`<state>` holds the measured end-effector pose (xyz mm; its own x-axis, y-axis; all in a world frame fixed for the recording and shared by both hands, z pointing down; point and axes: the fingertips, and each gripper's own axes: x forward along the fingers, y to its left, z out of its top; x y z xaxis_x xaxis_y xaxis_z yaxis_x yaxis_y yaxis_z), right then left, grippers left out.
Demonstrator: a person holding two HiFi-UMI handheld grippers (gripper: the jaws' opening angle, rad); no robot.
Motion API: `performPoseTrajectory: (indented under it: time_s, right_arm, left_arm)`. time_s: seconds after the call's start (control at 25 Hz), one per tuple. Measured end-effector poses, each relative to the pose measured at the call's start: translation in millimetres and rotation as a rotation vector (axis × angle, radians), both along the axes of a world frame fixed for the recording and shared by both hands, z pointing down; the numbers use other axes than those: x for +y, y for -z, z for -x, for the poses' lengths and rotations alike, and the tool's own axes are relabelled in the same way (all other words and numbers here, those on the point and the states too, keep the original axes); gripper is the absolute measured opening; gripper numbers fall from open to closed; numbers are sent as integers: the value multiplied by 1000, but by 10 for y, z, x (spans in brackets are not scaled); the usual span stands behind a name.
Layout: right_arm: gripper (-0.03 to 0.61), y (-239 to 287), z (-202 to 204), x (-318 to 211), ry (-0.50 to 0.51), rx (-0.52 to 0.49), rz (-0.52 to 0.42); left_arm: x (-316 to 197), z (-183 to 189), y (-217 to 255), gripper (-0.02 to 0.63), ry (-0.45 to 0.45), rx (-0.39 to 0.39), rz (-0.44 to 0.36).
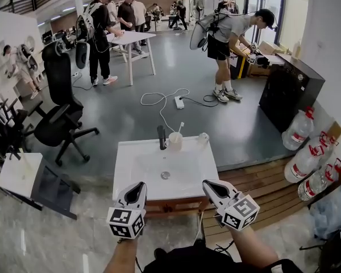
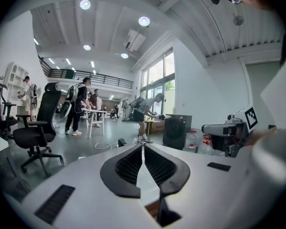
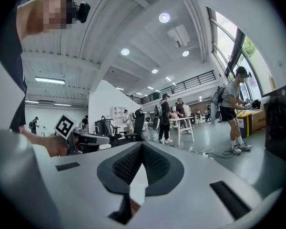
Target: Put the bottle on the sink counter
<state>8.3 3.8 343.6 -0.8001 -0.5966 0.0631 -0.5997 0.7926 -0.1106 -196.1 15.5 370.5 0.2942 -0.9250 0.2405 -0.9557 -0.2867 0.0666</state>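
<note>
The left gripper (image 1: 140, 185) and the right gripper (image 1: 207, 183) are held above the near edge of the sink counter (image 1: 125, 152), toward its near left and near right corners, and the jaws of each are pressed together with nothing between them. Along the back edge of the counter a black faucet (image 1: 161, 136), a cup (image 1: 175, 142) and, toward the back right corner, a small white container (image 1: 203, 136) are seen standing. Whether that container is the bottle cannot be told at this size.
</note>
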Motion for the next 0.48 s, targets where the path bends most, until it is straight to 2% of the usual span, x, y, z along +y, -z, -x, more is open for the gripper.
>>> performPoseTrajectory:
  time_s: [0.48]
  right_arm:
    - [12, 68, -183, -69, 2, -15, -6]
  left_arm:
    - [-45, -174, 20, 21, 1, 0, 2]
